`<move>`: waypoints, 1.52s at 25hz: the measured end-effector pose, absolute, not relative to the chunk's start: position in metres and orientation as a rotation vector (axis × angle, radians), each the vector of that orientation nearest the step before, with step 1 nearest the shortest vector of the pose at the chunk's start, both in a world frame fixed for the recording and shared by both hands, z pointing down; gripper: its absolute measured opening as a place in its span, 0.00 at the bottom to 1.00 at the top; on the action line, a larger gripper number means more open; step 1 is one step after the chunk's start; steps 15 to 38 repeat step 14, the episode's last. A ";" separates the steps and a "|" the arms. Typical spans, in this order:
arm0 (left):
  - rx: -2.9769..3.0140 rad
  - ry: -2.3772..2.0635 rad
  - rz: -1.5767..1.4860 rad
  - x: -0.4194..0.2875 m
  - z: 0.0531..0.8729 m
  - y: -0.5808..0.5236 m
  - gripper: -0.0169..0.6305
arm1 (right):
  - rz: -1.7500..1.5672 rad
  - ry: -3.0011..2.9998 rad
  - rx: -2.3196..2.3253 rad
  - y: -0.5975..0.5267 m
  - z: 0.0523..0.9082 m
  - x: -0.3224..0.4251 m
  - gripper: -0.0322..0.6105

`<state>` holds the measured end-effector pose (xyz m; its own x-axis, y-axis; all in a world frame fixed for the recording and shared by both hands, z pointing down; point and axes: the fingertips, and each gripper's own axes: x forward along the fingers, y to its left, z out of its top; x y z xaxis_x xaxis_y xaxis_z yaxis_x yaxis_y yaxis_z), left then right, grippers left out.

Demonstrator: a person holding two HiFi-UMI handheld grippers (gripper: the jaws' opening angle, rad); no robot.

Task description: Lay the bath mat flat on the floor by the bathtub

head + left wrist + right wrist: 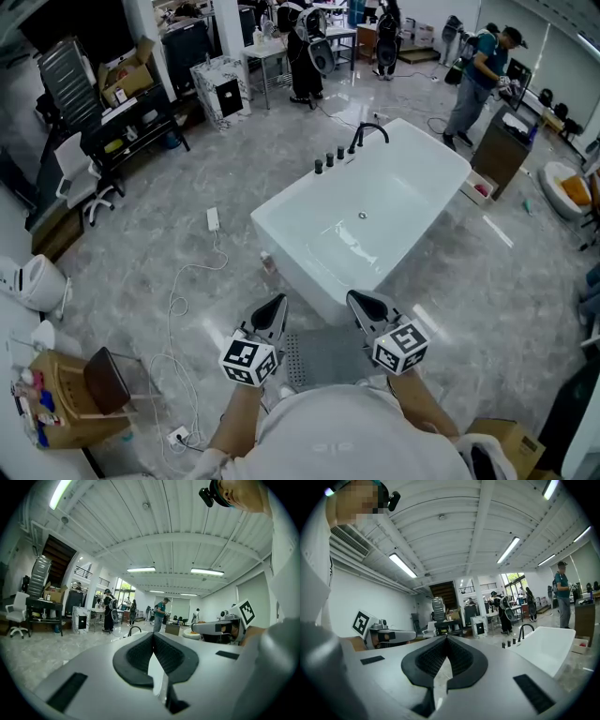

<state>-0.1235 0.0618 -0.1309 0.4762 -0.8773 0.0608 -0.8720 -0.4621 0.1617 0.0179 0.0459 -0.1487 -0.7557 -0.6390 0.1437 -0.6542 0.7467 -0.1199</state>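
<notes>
A white bathtub (375,216) with a black faucet (367,131) stands in the middle of the grey floor. A grey bath mat (323,356) lies flat on the floor against the tub's near side, its near edge hidden by my body. My left gripper (277,302) hovers over the mat's left edge, and my right gripper (361,298) over its right edge. Both are raised and point toward the tub. In the left gripper view the left gripper (153,634) is shut on nothing. The right gripper (446,638) is likewise shut and empty, with the tub (548,648) to its right.
A white cable (178,300) and a power strip (213,219) lie on the floor to the left. A cardboard box (56,398) with bottles sits at the lower left. A person (478,70) stands by a dark cabinet (502,145) beyond the tub.
</notes>
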 end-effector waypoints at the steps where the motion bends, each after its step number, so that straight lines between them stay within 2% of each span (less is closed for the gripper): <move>1: 2.542 -1.529 -0.051 -0.124 -0.131 0.061 0.05 | 0.250 -2.847 1.057 0.045 -0.148 0.018 0.09; 38: 2.525 -1.546 -0.049 -0.119 -0.128 0.055 0.05 | 0.259 -2.842 1.097 0.039 -0.142 0.036 0.09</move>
